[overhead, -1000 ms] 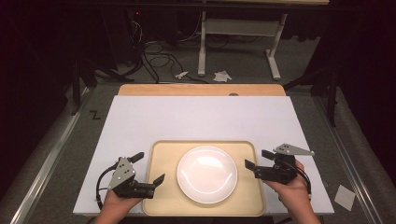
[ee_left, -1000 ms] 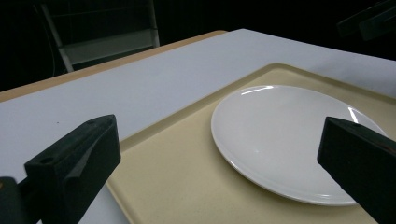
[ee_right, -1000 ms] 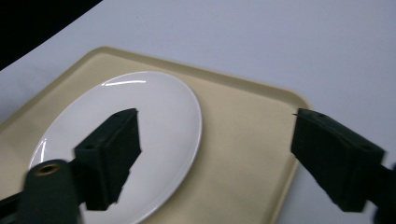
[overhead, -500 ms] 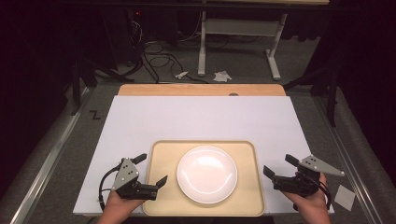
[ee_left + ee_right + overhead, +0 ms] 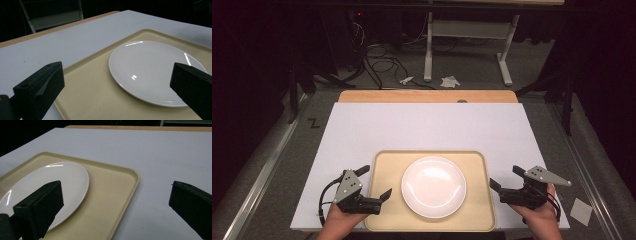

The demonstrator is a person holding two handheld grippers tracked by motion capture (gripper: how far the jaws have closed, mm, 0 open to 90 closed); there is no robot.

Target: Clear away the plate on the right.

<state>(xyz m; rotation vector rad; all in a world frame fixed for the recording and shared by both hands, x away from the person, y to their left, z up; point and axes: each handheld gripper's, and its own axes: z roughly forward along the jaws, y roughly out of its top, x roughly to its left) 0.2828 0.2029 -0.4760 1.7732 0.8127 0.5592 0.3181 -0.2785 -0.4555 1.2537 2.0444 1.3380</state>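
Dark room, grey carpet behind the table, w/ a tangle of cables (image 5: pixel 377 55) on the floor, white desk legs (image 5: pixel 464 47) and a couple of crumpled paper scraps (image 5: pixel 450 81). Table (image 5: pixel 427 125) has a white top w/ a wood strip along the far edge.

Beige tray (image 5: pixel 384 165) sits at the near edge, centred between the two hands. White plate (image 5: pixel 433 186) lies flat in the tray, roughly mid-tray, empty and glossy, light glints on its rim.

Left gripper (image 5: pixel 375 183) – held low at the tray's left side, jaws wide apart, nothing between them. One jaw tip over the tray's left rim, the other over the white top just outside it. Its own view looks across the tray floor (image 5: pixel 100 95) toward the plate (image 5: pixel 152 70); plate apart from both jaws.

Right gripper (image 5: pixel 507 177) – over the white top just beside the tray's right rim, jaws also spread wide, empty. Grey plate on top points out to the right. In its own view the tray corner (image 5: pixel 132 173) and the plate edge (image 5: pixel 75 177) lie between and behind the jaws, no contact.

Person's hands come in from the bottom edge, one on each gripper. Small paper square (image 5: pixel 583 211) on the floor right of the table.
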